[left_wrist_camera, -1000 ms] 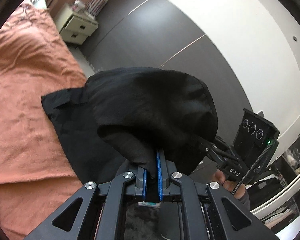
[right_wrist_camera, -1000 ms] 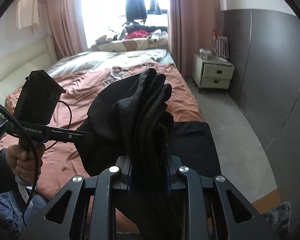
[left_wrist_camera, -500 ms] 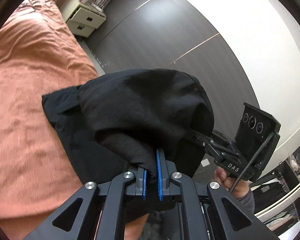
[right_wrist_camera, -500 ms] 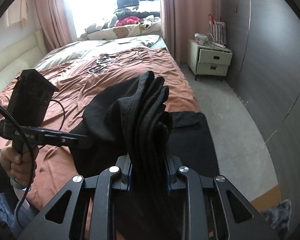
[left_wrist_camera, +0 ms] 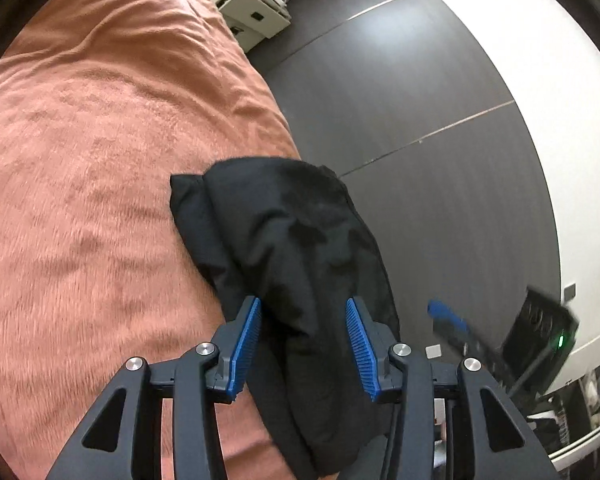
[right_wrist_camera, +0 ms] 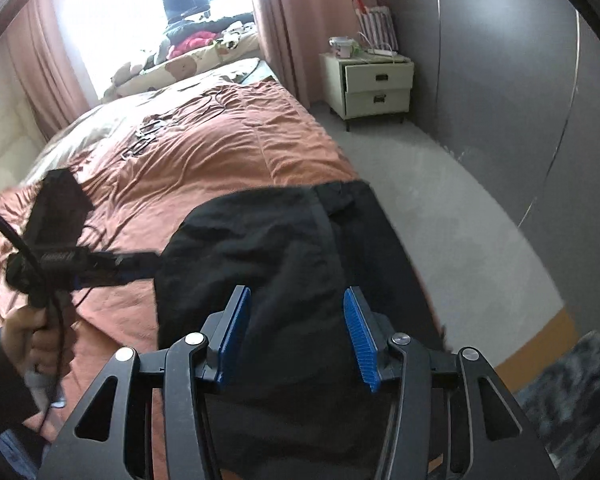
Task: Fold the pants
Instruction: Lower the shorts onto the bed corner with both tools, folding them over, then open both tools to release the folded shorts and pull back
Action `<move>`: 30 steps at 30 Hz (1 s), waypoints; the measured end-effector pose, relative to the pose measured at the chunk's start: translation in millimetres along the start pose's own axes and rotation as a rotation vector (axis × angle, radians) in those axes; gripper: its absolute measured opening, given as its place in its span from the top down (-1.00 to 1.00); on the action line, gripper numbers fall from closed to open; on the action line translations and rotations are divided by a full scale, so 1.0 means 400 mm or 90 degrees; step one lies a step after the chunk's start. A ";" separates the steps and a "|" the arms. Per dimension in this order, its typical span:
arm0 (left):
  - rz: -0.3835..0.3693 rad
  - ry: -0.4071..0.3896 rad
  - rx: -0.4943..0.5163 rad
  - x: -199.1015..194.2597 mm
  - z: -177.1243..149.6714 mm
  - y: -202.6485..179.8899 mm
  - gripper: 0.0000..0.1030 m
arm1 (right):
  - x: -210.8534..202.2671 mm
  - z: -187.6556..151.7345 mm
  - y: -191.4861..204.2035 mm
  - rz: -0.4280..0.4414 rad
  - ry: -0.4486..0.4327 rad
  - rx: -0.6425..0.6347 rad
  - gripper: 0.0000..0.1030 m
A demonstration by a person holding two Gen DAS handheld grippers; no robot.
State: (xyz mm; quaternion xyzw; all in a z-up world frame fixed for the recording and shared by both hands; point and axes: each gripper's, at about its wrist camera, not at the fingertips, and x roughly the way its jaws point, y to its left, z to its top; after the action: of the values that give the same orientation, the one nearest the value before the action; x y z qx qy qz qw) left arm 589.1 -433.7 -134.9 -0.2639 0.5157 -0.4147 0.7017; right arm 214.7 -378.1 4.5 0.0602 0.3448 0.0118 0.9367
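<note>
Now that both sets of jaws have sprung wide apart, the left gripper and the right gripper no longer pinch the black pants, which half a second ago were bunched and lifted between closed pads. Beyond the fingers the pants lie dropped in a doubled bundle at the edge of the rust-coloured bedspread. That fold looks laid down; smoothing probably remains.

Plain black pants on rust-orange bedspread; blue ribbed fingers, cream nightstand, pink curtains.
</note>
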 end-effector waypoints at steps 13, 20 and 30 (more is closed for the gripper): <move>-0.017 0.010 -0.053 0.067 0.090 0.042 0.42 | -0.098 -0.163 -0.089 0.055 0.010 0.076 0.24; 0.048 -0.048 -0.033 0.040 0.132 0.063 0.67 | -0.121 -0.259 -0.151 0.026 0.057 0.101 0.28; 0.120 -0.053 0.031 -0.047 0.141 0.016 0.65 | -0.310 -0.350 -0.260 0.007 0.049 0.160 0.28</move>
State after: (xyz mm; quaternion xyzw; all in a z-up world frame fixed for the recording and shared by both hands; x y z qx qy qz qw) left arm 641.8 -417.6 -112.1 -0.2141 0.4986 -0.3482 0.7644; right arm 27.4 -474.7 -33.8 0.1784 0.3792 -0.0243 0.9076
